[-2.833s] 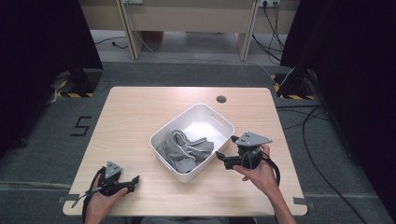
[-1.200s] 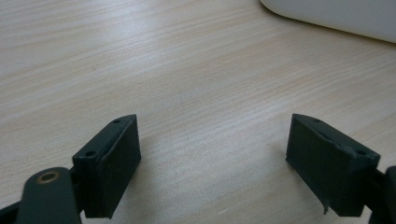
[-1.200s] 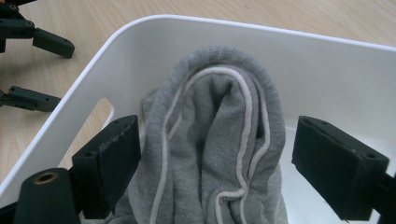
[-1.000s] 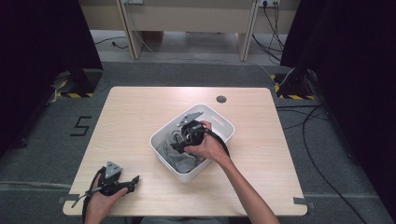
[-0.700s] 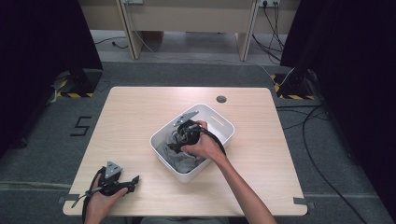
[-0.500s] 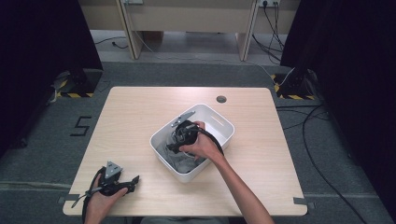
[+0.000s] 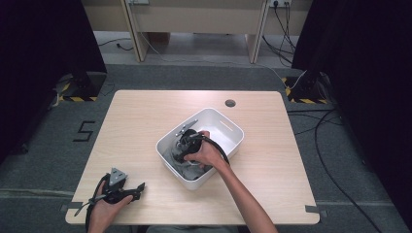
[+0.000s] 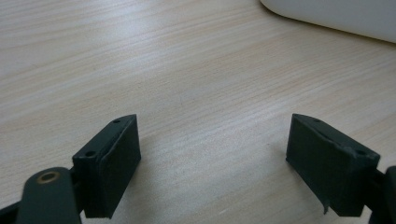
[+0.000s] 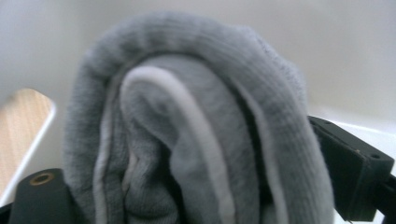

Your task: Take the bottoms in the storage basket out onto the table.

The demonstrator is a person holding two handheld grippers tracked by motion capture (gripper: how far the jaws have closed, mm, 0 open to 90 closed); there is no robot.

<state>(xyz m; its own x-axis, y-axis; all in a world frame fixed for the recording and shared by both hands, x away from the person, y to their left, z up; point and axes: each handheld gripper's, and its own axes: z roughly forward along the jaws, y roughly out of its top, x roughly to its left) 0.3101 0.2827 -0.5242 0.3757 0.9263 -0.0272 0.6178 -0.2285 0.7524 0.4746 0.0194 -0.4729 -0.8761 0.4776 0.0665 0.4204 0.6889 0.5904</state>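
Grey ribbed cloth (image 9: 196, 130) bunches between the jaws of my right tongs (image 7: 187, 145), which have closed on it down inside the white bin (image 7: 228, 127) at the middle of the counter (image 7: 145, 116). More grey cloth lies in the bin beneath. My left tongs (image 8: 229, 154) rest near the counter's front left corner, jaws spread wide over bare wood, with the bin's edge just beyond.

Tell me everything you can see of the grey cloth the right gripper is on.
The cloth is grey ribbed knit, soft, with paler edging. It is bunched in folds that bulge between the right gripper's jaws, which press it from both sides. It sits inside the white bin near the middle of the table, with more grey fabric under it. Whether it has lifted off that fabric is unclear.
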